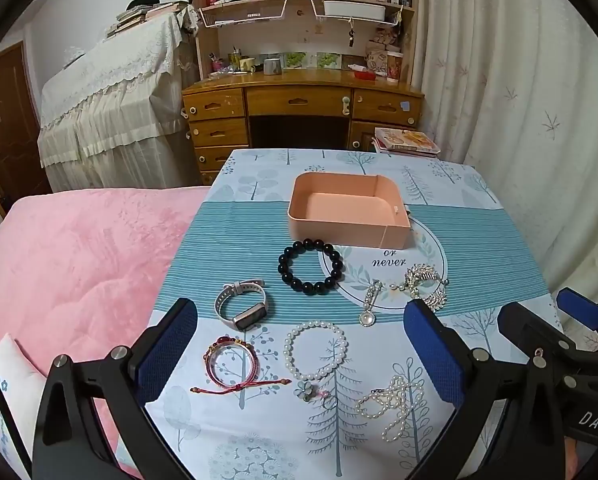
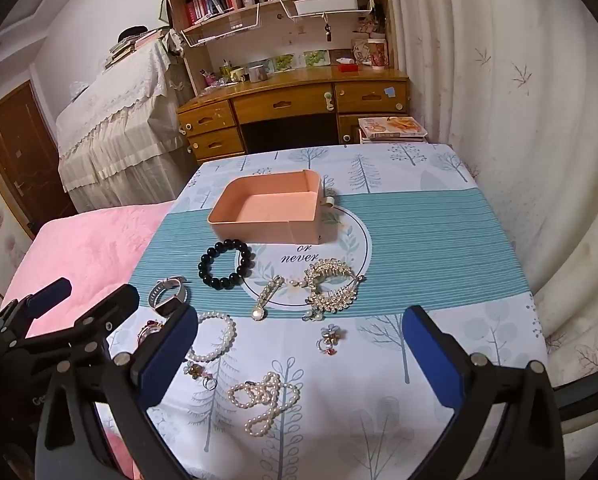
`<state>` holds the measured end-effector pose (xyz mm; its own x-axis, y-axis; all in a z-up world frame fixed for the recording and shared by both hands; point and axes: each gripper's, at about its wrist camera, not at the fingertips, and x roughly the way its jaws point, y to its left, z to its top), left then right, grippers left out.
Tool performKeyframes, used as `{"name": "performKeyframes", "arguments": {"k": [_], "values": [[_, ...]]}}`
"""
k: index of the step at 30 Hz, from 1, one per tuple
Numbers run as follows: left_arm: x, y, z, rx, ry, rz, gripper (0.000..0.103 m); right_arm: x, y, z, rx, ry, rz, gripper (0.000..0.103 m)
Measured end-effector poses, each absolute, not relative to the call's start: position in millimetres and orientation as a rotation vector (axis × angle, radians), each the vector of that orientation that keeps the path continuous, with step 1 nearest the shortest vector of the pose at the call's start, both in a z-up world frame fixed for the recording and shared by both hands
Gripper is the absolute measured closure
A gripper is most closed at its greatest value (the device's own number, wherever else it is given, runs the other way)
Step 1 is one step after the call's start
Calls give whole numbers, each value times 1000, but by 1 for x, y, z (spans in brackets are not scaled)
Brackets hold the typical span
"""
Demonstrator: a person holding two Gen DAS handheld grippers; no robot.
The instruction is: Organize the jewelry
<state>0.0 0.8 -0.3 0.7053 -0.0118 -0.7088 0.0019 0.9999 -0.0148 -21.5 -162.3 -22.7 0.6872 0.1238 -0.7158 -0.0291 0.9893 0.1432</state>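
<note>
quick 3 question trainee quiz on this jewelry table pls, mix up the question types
1. True or false: the pink box already holds jewelry.
2. What lies nearest the box? A) black bead bracelet B) watch C) pearl necklace
3. Fill in: both the left claw and the right claw are ____.

Key: 1 false, it is empty. 2 A. 3 open, holding nothing.

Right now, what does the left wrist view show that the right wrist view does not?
Only the left wrist view shows the red bracelet whole; in the right wrist view a finger hides most of it. Only the right wrist view shows the second flower ring. Both show the empty pink box, the black bead bracelet, the watch and both open grippers.
</note>
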Motion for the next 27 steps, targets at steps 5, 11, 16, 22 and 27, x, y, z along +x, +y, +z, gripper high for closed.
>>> {"name": "performKeyframes", "arguments": {"k": [5,11,16,22,27], "values": [[-1,1,0,-4,787,-4,1,-22,-164,-23,126,812,88,0],[-5,7,-3,-7,795,-7,1,-22,-164,-25,128,813,90,0],[-6,6,-3,-7,795,-5,1,-23,-164,-25,128,813,89,0],[-5,5,-2,-7,796,-2,1,-23,-164,-25,131,815,90,0],[-6,6,-2,-8,796,-3,1,-24,-165,-25,131,814,91,0]]}}
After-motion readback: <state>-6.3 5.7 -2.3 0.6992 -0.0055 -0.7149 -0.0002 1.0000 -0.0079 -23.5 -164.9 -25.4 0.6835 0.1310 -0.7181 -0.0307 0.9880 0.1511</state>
